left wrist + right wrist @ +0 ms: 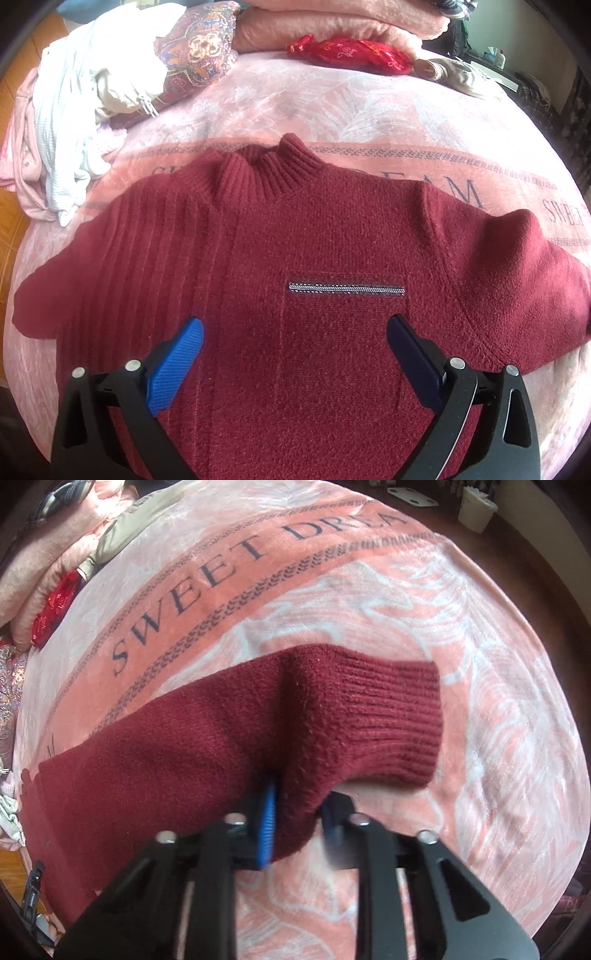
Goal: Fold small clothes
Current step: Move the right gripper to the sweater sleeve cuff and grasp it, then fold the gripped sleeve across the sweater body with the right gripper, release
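A dark red knit sweater [314,236] lies flat, front up, on a pink blanket, collar away from me, both sleeves spread out. My left gripper [295,328] is open and empty, hovering over the sweater's lower chest below a grey stitched strip [345,288]. In the right wrist view my right gripper [299,805] is shut on the sweater's sleeve [332,716] near its ribbed cuff [402,716]; the fabric bunches between the blue pads [269,812] and is lifted slightly.
The pink "SWEET DREAM" blanket [221,565] covers the bed. A pile of white and pale clothes [74,122] lies at the far left, with a patterned pillow [199,48], red cloth [351,53] and folded pink blankets [332,22] at the back.
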Motion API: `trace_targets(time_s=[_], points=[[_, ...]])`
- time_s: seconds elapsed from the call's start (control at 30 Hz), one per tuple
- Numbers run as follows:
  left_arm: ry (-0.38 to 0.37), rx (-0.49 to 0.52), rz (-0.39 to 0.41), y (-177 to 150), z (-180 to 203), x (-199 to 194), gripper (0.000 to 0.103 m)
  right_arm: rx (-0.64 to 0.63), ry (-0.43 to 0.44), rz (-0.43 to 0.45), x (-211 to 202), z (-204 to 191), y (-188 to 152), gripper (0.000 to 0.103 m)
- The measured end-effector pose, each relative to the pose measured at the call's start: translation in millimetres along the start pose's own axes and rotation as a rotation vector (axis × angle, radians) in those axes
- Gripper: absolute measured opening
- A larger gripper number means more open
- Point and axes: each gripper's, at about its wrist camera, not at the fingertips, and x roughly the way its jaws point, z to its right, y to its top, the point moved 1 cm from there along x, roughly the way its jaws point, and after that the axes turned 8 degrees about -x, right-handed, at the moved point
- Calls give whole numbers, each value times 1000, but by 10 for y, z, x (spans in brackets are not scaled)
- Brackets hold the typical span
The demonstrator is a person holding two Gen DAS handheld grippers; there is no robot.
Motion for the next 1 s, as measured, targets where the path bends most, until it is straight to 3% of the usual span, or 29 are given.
trace_targets(time_s=[0.17,0.37,0.5,0.67,0.73,0.77,0.8,0.83,0.87,1.0], points=[[19,-45,16,114,-281,-78,99,-188,-131,66,-266,-571,-96,9],[41,-95,22,214,-750,-183,99,-494,-133,149,-430,-1902,-256,9],[49,-125,34,274,-1081,-271,99,-670,-71,169,-491,-2844,-553,9],[46,-163,35,304,-1470,-348,99,-845,-42,132,-355,-3895,-988,9],[43,-175,27,293,-1585,-347,99,-898,-46,92,-179,-4194,-1199,15],[41,-175,24,283,-1620,-342,99,-903,-27,64,-106,-4246,-1288,18],[40,-171,16,274,-1646,-326,99,-903,18,23,-25,-4294,-1343,27],[38,-164,9,263,-1656,-311,99,-896,75,-25,31,-4315,-1399,45],[36,-158,2,251,-1661,-294,99,-878,127,-54,55,-4317,-1416,50],[1,-145,-37,198,-1587,-204,99,-765,291,-79,-138,-4161,-1291,51]])
